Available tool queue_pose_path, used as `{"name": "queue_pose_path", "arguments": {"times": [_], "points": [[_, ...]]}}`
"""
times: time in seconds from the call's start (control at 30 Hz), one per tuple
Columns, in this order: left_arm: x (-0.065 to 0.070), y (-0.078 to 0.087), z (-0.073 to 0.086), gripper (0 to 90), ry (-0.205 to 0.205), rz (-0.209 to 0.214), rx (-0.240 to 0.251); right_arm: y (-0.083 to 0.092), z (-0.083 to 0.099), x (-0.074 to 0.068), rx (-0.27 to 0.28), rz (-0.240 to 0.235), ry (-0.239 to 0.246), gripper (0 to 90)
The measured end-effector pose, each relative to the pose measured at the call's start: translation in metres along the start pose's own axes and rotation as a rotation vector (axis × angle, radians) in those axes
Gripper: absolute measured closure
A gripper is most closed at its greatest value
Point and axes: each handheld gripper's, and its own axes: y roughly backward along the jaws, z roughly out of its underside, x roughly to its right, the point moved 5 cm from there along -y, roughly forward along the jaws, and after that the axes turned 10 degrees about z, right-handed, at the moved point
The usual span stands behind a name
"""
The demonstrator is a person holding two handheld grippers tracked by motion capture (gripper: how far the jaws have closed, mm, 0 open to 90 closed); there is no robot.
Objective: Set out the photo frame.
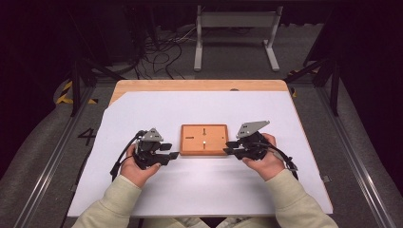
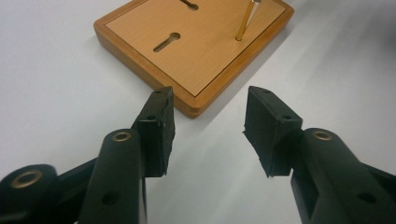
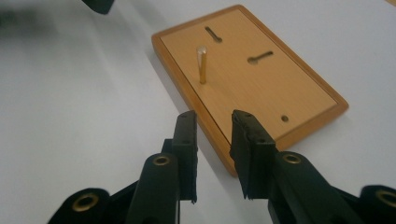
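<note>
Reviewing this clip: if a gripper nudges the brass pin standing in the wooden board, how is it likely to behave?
The brass pin looks thin, rigid metal, so it probably won't bend. It stands upright in a hole in the wooden board, so a side push would likely tilt it or shift the board rather than topple it. Its smooth, shiny shaft may slip between the right gripper pads.

Free room and obstacles. The wooden board (image 1: 204, 139) is laid flat at the middle of the white sheet (image 1: 199, 109) that covers the counter (image 1: 190, 85). One brass pin (image 3: 202, 65) is stood upright from the board, and nothing else rises above its top. The left gripper (image 1: 168, 151) is held just beside the board's left edge and the right gripper (image 1: 230, 147) just beside its right edge, each with jaws parted. Open sheet is left beyond the board and along both outer sides.
</note>
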Motion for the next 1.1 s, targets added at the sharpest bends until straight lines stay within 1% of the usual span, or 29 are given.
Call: {"name": "queue_pose_path", "arguments": {"times": [0.03, 0.1, 0.17, 0.2, 0.27, 0.43, 0.47, 0.5, 0.57, 0.6, 0.63, 0.67, 0.73, 0.77, 0.9, 1.03, 1.07, 1.1], "points": [[-0.003, 0.002, 0.001, 52.1, -0.006, -0.011, 0.003, -0.002, -0.004, -0.001, 0.005, -0.008, 0.008, 71.0], [-0.004, 0.003, 0.002, 51.7, 0.009, -0.004, 0.015, -0.006, -0.009, -0.003, 0.011, -0.014, 0.023, 70.4], [-0.005, 0.004, 0.002, 51.4, 0.012, -0.01, 0.021, -0.009, -0.012, -0.003, 0.013, -0.019, 0.028, 69.9], [-0.006, 0.005, 0.003, 51.4, 0.009, -0.014, 0.017, -0.012, -0.015, -0.004, 0.013, -0.025, 0.034, 69.4], [-0.007, 0.005, 0.004, 52.0, 0.021, -0.016, 0.014, -0.019, -0.019, -0.005, 0.011, -0.032, 0.053, 68.6], [-0.009, 0.006, 0.005, 51.9, 0.025, -0.017, 0.016, -0.038, -0.027, -0.007, -0.009, -0.029, 0.105, 66.9], [-0.01, 0.006, 0.006, 51.9, 0.021, -0.023, 0.015, -0.041, -0.028, -0.007, -0.004, -0.028, 0.114, 66.9], [-0.01, 0.006, 0.006, 51.9, 0.024, -0.018, 0.014, -0.045, -0.03, -0.007, 0.003, -0.025, 0.123, 67.0], [-0.01, 0.007, 0.005, 52.4, 0.039, 0.001, 0.017, -0.05, -0.031, -0.007, 0.011, -0.029, 0.129, 68.9], [-0.01, 0.007, 0.004, 52.6, 0.042, 0.006, 0.014, -0.053, -0.032, -0.007, 0.011, -0.04, 0.131, 70.0], [-0.01, 0.007, 0.004, 53.0, 0.049, 0.006, 0.013, -0.055, -0.032, -0.008, 0.007, -0.05, 0.133, 71.0], [-0.01, 0.008, 0.003, 53.6, 0.04, 0.006, 0.011, -0.057, -0.032, -0.009, 0.001, -0.055, 0.134, 71.3], [-0.009, 0.008, 0.001, 53.5, 0.051, 0.009, 0.012, -0.061, -0.034, -0.01, -0.011, -0.067, 0.134, 71.6], [-0.01, 0.008, 0.0, 53.2, 0.048, 0.008, 0.009, -0.062, -0.035, -0.01, -0.012, -0.069, 0.131, 71.6], [-0.012, 0.008, -0.004, 52.7, 0.051, 0.006, 0.027, -0.071, -0.041, -0.01, -0.025, -0.08, 0.135, 72.7], [-0.015, 0.009, -0.005, 54.1, 0.045, 0.004, 0.032, -0.077, -0.043, -0.012, -0.03, -0.081, 0.156, 79.0], [-0.015, 0.009, -0.006, 54.4, 0.048, 0.005, 0.033, -0.078, -0.042, -0.013, -0.031, -0.082, 0.163, 81.2], [-0.015, 0.009, -0.006, 54.5, 0.053, 0.007, 0.031, -0.078, -0.042, -0.013, -0.031, -0.073, 0.174, 83.5]]}}
